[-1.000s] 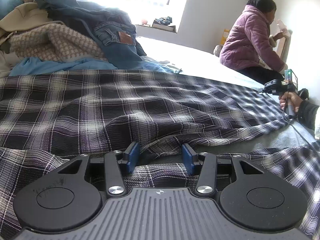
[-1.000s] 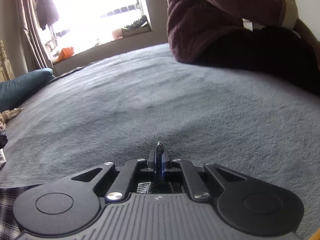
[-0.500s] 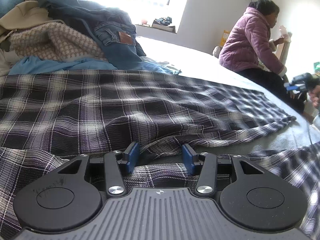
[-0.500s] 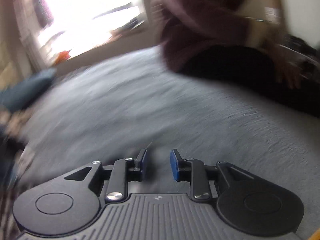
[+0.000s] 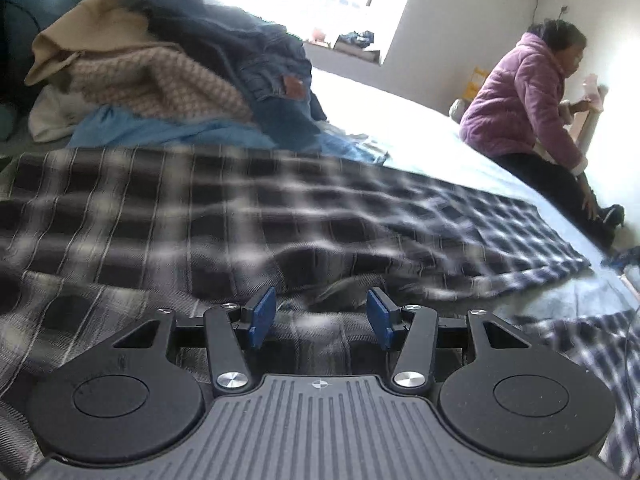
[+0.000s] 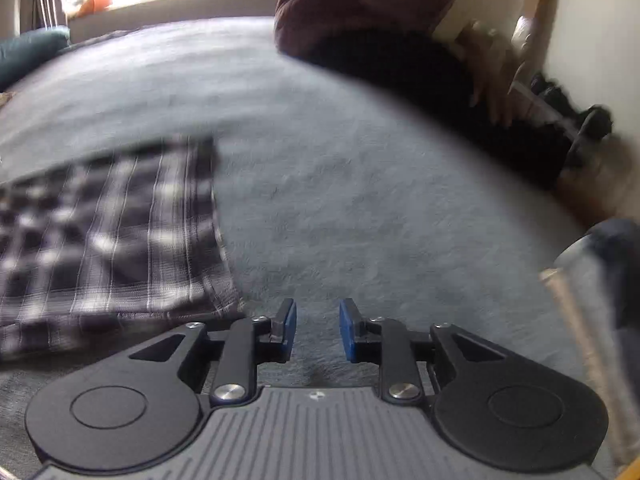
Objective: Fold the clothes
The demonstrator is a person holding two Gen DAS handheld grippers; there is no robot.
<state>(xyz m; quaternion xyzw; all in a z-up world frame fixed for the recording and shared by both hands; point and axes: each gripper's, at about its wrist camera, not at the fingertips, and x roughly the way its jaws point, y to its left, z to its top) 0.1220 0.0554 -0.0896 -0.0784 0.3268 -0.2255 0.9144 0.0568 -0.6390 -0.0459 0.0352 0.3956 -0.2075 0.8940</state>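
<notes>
A black, purple and white plaid garment (image 5: 248, 216) lies spread over the grey bed, rumpled in the middle. My left gripper (image 5: 320, 316) hovers low over its near folds, open, with nothing between the blue pads. In the right wrist view the garment's far corner (image 6: 120, 232) lies flat on the grey blanket (image 6: 360, 184). My right gripper (image 6: 318, 326) stands open just right of that corner, over bare blanket, holding nothing.
A pile of clothes (image 5: 160, 80) with jeans, a knit sweater and a blue cloth sits at the back left. A person in a purple jacket (image 5: 524, 108) sits on the bed's far right edge, seen close in the right wrist view as a dark lap (image 6: 420, 64).
My right gripper opened, let go of the plaid edge and drew back, so the corner now lies on the blanket. My left gripper rose slightly and stayed open.
</notes>
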